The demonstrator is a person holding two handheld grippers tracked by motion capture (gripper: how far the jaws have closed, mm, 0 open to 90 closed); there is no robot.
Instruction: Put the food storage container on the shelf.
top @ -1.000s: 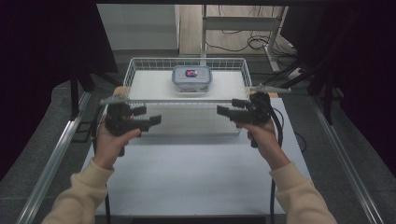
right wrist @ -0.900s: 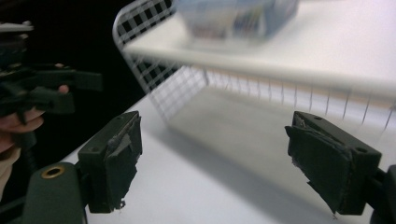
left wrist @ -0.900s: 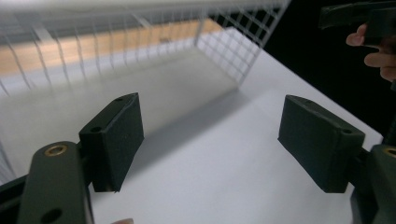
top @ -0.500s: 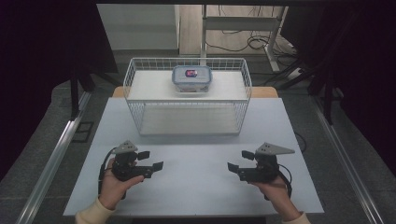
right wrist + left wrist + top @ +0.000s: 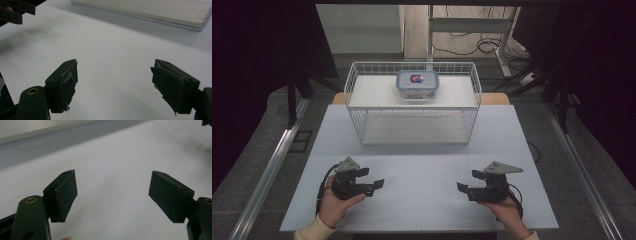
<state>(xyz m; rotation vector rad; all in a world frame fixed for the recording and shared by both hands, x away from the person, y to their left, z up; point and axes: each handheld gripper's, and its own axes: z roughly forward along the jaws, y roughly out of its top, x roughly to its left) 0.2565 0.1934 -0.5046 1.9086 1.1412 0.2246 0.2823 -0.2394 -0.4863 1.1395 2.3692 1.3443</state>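
**A:** Talk me through it, what's in your hands?

**B:** Nothing held. My left gripper [image 5: 379, 183] sits low over the near part of the table [image 5: 422, 200], well short of the wire basket [image 5: 413, 102] and off toward its left end. My left hand [image 5: 337, 202] wraps it from behind.

**A:** And its fingers?

**B:** Spread wide. In the left gripper view both pads [image 5: 62, 195] stand far apart with bare white tabletop between them.

**A:** The other one?

**B:** My right gripper [image 5: 460, 187] mirrors it, well short of the basket too, toward its right end, tips pointing inward at the left one. My right hand [image 5: 507, 212] grips it from below. The jaws have just been closing a little, but they stand well apart with only table between them. The right gripper view shows the pads [image 5: 65, 82] ragged at the edges.

**A:** What's in the basket?

**B:** A lidded plastic box [image 5: 417, 83], clear with a bluish lid, sitting at the back of the basket in the middle. Something red and dark shows through the lid; I can't tell what. Both grippers are well apart from it.
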